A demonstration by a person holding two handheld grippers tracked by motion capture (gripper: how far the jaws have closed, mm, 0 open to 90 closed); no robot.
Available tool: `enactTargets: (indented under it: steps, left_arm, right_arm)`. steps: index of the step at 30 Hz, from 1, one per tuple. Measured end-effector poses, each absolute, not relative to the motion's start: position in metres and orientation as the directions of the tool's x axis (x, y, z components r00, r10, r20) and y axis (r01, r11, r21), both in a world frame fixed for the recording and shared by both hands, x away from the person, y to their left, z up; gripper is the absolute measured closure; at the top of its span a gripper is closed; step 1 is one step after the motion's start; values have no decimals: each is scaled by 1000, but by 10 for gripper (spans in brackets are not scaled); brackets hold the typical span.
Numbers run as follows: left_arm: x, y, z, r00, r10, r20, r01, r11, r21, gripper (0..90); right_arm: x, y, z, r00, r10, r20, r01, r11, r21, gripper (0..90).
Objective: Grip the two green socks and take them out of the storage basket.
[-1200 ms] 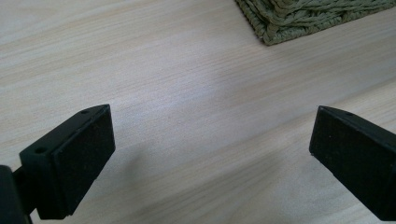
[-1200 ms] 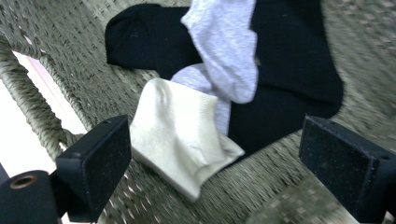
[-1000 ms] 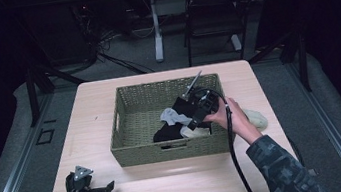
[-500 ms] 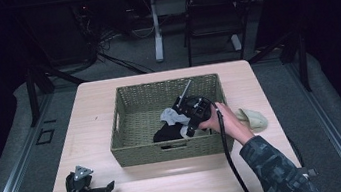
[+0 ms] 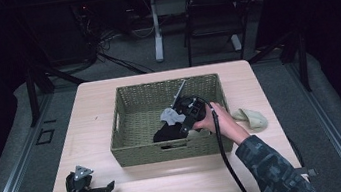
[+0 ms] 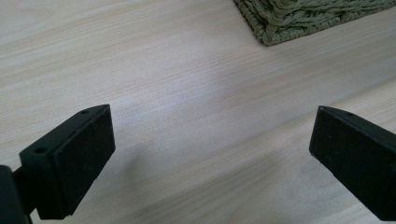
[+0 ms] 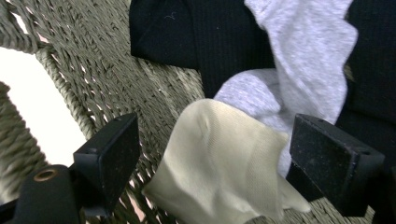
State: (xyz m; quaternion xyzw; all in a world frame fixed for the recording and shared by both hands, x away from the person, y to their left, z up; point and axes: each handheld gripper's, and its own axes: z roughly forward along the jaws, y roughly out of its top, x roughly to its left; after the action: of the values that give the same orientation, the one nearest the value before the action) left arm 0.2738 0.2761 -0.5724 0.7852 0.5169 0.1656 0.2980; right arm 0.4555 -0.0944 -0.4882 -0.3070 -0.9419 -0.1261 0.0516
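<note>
A woven olive basket [image 5: 166, 151] stands mid-table. In it lie a black sock [image 5: 166, 133] [image 7: 224, 37] and a grey sock [image 5: 170, 115] [image 7: 303, 60]. My right gripper [image 5: 186, 128] [image 7: 233, 140] reaches down into the basket's right half, open. A cream sock [image 7: 219, 163] lies loose between its spread jaws, on the grey sock and the basket floor. A second cream sock [image 5: 251, 117] rests on the table to the right of the basket. My left gripper [image 5: 110, 189] [image 6: 210, 140] sits open over bare wood at the front left, holding nothing.
The basket's near corner [image 6: 289, 23] lies just ahead of my left gripper. The wooden table [image 5: 90, 112] has bare room left of and in front of the basket. A chair [image 5: 212, 14] and desk legs stand beyond the far edge.
My right gripper has shifted a little left and lower inside the basket. The left gripper has stayed where it was.
</note>
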Motion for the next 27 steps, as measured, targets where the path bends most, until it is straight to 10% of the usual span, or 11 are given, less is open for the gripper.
enactTargets:
  steps: [9,15,27]
  left_arm:
    - [274,276,-572,412,910,-49,714,-289,638,1]
    - [274,276,-572,412,910,-48,713,-289,638,1]
    - [274,276,-572,412,910,-48,714,-290,637,1]
  right_arm:
    - [460,-94,-500,-788,591,170,613,779,134,330]
    - [459,-99,-506,-783,595,185,617,779,108,802]
    - [458,-118,-464,-766,624,153,643,743,185,866]
